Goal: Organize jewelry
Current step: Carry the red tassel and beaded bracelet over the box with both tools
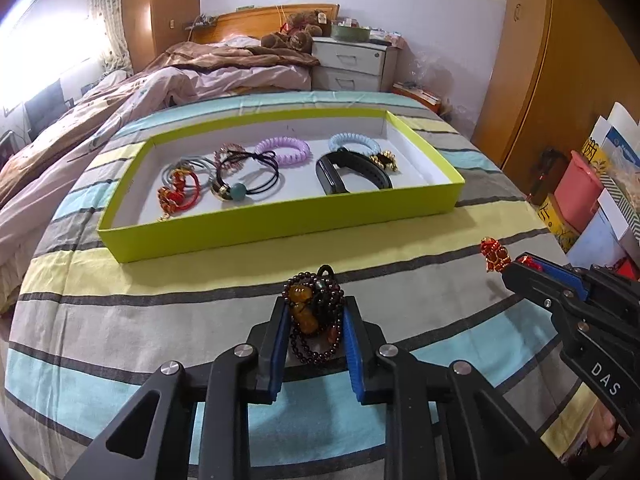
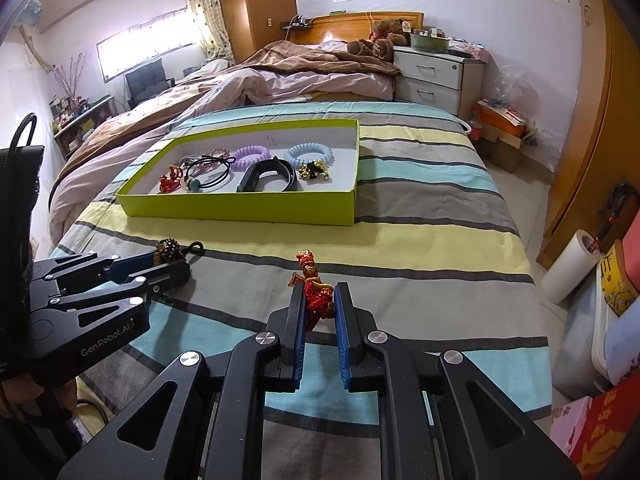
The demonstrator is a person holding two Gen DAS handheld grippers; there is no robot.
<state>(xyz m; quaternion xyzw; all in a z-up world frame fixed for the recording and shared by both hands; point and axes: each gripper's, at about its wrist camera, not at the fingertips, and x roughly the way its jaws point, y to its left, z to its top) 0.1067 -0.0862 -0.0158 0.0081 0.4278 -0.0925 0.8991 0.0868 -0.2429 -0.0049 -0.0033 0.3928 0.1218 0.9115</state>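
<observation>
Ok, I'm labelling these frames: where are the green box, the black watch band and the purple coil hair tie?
green box (image 1: 280, 226): left wrist view, near front wall.
black watch band (image 1: 332, 176): left wrist view, its left end.
purple coil hair tie (image 1: 298, 145): left wrist view, right side of loop.

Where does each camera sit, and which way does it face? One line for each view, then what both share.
Left wrist: on the left gripper, facing along its fingers over the bed to the tray; beads between the pads; right gripper at right.
Right wrist: on the right gripper, same heading; red charm clamped; left gripper at left.
Shared: tray, bed, both grippers.
</observation>
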